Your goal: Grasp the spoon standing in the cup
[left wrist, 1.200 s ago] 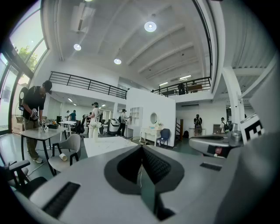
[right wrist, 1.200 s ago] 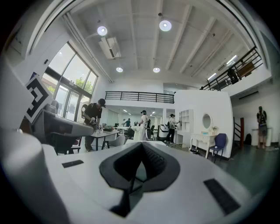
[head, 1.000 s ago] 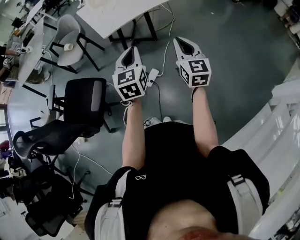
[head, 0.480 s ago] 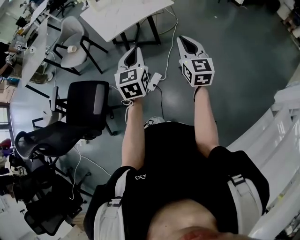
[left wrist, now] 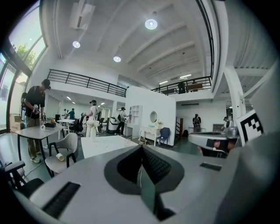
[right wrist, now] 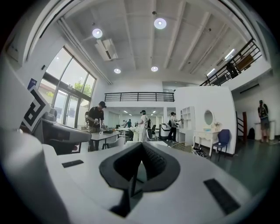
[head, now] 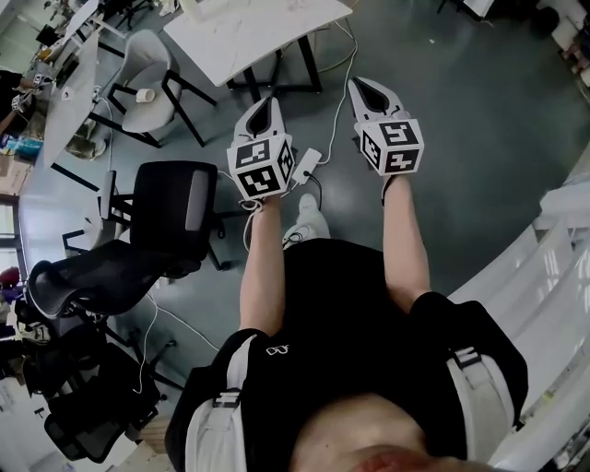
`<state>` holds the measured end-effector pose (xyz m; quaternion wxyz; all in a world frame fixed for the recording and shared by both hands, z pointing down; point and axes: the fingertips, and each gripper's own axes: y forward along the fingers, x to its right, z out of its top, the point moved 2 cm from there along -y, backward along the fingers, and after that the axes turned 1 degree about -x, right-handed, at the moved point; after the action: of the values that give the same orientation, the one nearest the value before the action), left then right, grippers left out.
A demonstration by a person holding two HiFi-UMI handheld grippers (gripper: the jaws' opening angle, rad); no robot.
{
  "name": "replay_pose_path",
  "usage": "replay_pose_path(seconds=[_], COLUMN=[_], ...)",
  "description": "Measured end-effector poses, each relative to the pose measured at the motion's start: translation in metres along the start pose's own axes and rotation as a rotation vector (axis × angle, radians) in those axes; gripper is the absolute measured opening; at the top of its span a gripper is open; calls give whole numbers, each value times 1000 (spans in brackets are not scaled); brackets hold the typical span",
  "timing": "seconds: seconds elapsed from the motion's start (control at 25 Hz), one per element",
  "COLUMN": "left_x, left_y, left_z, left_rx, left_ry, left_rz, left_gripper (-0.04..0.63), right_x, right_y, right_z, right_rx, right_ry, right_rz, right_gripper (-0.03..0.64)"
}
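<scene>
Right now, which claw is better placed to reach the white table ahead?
Left, probably: the left claw sits closer to the white table, the right claw off toward its corner. Both are shut and empty.

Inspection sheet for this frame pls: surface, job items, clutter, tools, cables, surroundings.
Surface: white table ahead, past both tools; grey floor below.
Job's things: nothing seen; no spoon standing in a cup.
Clutter: paper cup on the grey chair seat.
Tools: left tool and right tool both shut, empty.
Cables: white cable runs from the table to a power strip on the floor.
Surroundings: black office chairs at left; people at far tables.
</scene>
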<state>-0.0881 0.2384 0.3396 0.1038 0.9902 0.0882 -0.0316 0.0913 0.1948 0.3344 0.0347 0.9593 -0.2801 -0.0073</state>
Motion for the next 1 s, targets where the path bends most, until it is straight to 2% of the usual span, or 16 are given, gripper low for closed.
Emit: replay_pose_path(seconds=[0.32, 0.52, 0.72, 1.0], left_x=[-29, -40, -68, -104], left_y=[52, 91, 137, 194], left_z=[-7, -20, -37, -28], left_rx=[2, -54, -111, -112], left_ry=[-73, -107, -154, -193], left_rz=[-14, -26, -26, -47], left_gripper=[15, 15, 15, 15], right_x=[15, 24, 25, 31], right_y=[52, 83, 134, 199], right_z=[-14, -26, -36, -36], right_rx=[-45, -86, -107, -143], right_ry=[3, 40, 47, 35], right_rz=[-2, 19, 50, 46], right_gripper=[6, 6, 6, 6])
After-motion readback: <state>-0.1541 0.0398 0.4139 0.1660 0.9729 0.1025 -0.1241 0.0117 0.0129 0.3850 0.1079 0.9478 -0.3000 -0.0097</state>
